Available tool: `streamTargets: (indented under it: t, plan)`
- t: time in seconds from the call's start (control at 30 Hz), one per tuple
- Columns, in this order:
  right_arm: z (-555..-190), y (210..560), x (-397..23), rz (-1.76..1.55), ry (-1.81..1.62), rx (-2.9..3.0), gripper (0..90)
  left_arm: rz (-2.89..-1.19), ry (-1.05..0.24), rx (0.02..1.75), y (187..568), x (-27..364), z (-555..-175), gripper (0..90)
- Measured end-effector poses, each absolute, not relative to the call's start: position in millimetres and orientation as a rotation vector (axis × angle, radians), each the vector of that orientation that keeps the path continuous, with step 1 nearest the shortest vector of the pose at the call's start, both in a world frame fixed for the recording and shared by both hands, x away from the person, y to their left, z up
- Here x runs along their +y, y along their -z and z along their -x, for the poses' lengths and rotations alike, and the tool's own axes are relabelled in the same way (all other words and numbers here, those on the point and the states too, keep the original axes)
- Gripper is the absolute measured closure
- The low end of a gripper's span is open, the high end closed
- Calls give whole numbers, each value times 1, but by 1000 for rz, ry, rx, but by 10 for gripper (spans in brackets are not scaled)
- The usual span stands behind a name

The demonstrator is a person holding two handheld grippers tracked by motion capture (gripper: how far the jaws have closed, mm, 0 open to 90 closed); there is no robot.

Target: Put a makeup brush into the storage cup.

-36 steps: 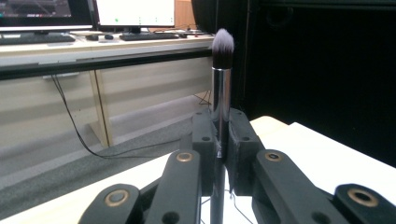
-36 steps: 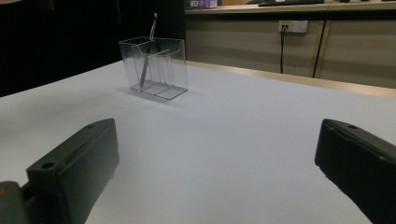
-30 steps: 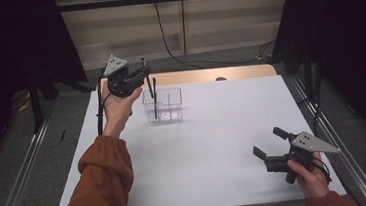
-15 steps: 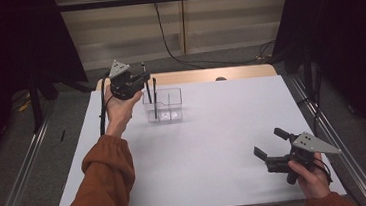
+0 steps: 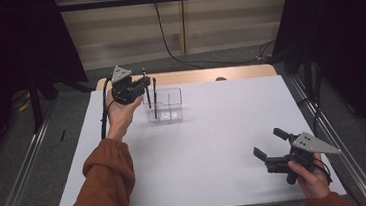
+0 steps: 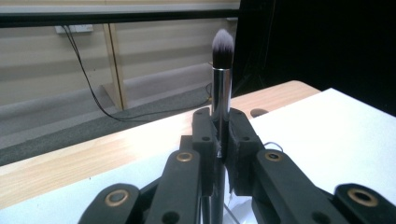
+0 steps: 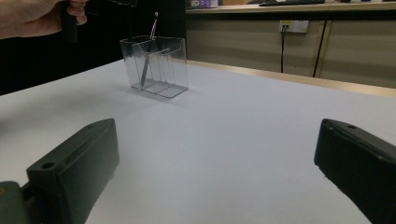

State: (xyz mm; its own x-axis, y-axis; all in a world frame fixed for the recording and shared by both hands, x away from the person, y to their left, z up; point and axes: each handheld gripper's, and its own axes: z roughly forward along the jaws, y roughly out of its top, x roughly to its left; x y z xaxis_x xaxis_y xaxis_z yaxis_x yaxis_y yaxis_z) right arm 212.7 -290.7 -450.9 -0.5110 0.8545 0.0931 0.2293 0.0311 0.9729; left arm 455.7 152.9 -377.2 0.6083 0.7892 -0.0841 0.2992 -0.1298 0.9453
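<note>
My left gripper (image 5: 144,82) is shut on a makeup brush (image 5: 146,93) and holds it upright at the back left of the table. In the left gripper view the brush (image 6: 221,79) shows a silver ferrule and a dark, white-tipped head above the closed jaws. Its lower end hangs at the left end of a clear plastic organizer (image 5: 170,106); whether it is inside I cannot tell. A second thin dark stick (image 5: 155,98) stands in the organizer (image 7: 163,60), where it leans (image 7: 148,56). My right gripper (image 5: 269,142) rests open near the front right corner, with nothing between its fingers (image 7: 74,163).
A white sheet (image 5: 200,151) covers the table, with a strip of wood (image 5: 193,76) showing along the back edge and a small dark round spot (image 5: 220,78) on it. Metal rails (image 5: 20,162) run along the floor on both sides.
My left hand has sunk a little with the brush, closer to the organizer. The right hand has stayed in place.
</note>
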Motion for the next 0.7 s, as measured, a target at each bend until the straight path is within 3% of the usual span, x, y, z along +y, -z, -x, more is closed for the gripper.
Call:
streamTargets:
  t: [0.7]
  plan:
    - [-213,451,-289,-1094,-1514,1786,0,-1725,-521,910,394,154,-456,837]
